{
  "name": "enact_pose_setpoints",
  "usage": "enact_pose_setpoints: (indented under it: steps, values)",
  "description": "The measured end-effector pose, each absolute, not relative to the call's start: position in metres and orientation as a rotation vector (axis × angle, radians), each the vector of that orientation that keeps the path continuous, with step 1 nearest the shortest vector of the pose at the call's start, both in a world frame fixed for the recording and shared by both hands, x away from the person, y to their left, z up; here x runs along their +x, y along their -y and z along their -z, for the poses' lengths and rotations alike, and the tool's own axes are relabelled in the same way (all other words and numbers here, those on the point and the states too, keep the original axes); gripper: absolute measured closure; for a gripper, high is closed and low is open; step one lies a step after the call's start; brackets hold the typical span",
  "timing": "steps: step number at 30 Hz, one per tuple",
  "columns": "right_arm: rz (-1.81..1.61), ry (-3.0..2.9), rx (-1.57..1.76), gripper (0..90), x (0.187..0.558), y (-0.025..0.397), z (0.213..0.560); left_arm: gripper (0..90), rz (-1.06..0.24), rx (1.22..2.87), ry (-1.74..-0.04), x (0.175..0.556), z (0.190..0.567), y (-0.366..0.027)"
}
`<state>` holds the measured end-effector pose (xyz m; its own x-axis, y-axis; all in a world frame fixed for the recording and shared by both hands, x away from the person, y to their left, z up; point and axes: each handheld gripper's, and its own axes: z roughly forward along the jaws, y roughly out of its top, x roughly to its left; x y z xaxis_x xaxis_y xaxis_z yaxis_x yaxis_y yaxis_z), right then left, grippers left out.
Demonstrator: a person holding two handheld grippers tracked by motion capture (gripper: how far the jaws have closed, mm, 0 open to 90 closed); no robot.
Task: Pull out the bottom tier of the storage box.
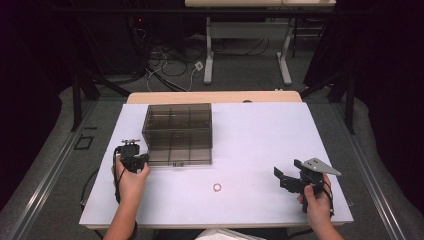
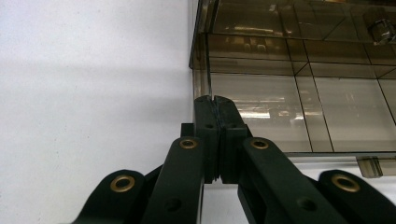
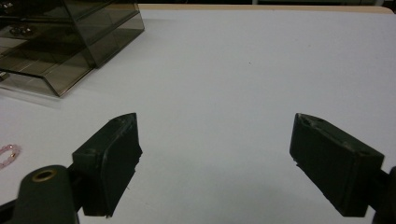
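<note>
Smoked plastic box (image 1: 178, 133) is seen at centre-left of the counter (image 1: 260, 130); its near-left corner is met by the closed left hand-held gripper (image 1: 136, 161), probably for steadying. Right hand-held gripper (image 1: 290, 179) is held wide open, empty, near a pink ring (image 1: 217, 187).

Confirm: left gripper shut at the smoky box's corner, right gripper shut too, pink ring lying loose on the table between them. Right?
One error: the right gripper is open; the right gripper view shows its fingers wide apart over bare table. The left gripper is shut at the box corner, and the pink ring lies loose.
</note>
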<state>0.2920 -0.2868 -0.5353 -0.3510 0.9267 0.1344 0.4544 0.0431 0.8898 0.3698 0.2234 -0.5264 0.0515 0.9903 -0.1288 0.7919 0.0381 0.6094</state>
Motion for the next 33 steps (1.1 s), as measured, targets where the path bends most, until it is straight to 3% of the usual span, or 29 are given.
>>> enact_pose_setpoints:
  steps: [33]
  values:
    - [-1.278, -1.843, 1.378, 15.5, 0.2939, 0.2868, 0.5351, 89.3, -0.463, 1.799, -1.781, 0.3656, 0.5289, -0.2261]
